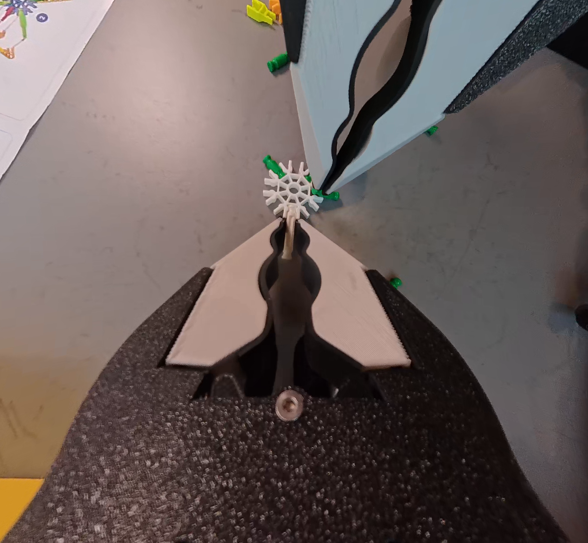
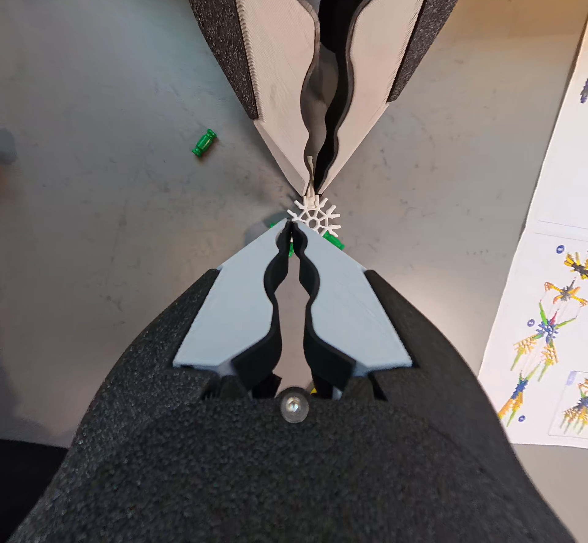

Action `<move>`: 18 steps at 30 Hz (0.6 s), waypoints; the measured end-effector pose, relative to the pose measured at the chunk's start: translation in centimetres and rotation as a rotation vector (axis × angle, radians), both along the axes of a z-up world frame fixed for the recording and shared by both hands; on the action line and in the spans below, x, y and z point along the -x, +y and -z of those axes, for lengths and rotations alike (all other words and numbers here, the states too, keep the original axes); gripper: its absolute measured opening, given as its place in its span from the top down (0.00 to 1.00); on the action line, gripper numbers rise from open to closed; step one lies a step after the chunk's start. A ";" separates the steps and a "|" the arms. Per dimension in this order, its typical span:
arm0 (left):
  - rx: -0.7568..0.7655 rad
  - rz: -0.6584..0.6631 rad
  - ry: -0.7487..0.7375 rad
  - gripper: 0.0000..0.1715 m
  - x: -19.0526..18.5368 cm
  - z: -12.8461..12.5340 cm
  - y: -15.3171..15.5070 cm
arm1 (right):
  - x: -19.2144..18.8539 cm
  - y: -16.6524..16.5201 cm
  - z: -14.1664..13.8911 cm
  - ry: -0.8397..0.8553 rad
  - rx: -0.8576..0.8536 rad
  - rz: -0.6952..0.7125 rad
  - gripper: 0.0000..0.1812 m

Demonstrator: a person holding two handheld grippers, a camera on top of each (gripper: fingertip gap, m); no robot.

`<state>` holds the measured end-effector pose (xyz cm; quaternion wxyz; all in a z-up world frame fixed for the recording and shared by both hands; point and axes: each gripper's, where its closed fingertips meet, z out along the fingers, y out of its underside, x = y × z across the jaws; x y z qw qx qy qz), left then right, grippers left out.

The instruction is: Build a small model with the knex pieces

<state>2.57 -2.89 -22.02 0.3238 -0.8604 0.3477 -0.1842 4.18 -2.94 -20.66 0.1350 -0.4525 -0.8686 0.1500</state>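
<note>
Left wrist view, from left to right: a white printed instruction sheet (image 1: 38, 34) with coloured build diagrams lies at the far left of the grey worktop (image 1: 159, 177); its writing is left unquoted, and no brand can be made out. At centre, the left hand-held gripper (image 1: 290, 220), grey-fingered, is clenched on a thin pale plastic rod (image 1: 290, 234) plugged into a white snowflake-shaped plastic connector (image 1: 291, 189) held just above the worktop. Right of it, the right hand-held gripper (image 1: 321, 191), with blue-grey fingers, is closed on a short green plastic rod (image 1: 331, 195) beside the connector's rim. Judging by this, one pale rod is seated; whether the green rod is already in its slot cannot be told. Loose green rods (image 1: 277, 63) and yellow-green and orange clip pieces (image 1: 261, 12) lie unused beyond.
</note>
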 end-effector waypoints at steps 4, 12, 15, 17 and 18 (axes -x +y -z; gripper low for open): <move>0.004 -0.003 -0.003 0.97 0.0 0.0 0.0 | -0.1 0.3 0.6 -0.031 -0.032 -0.003 1.00; 0.026 -0.018 -0.042 0.97 0.0 0.0 0.0 | 0.0 0.3 0.7 -0.068 -0.049 -0.020 1.00; 0.031 -0.020 -0.049 0.97 0.0 0.0 0.0 | 0.0 0.3 0.8 -0.080 -0.069 -0.038 1.00; 0.033 -0.022 -0.052 0.97 0.0 0.0 0.0 | 0.0 0.3 0.9 -0.088 -0.086 -0.047 1.00; 0.036 -0.022 -0.056 0.97 -0.1 0.0 0.0 | 0.1 0.2 1.0 -0.084 -0.090 -0.055 1.00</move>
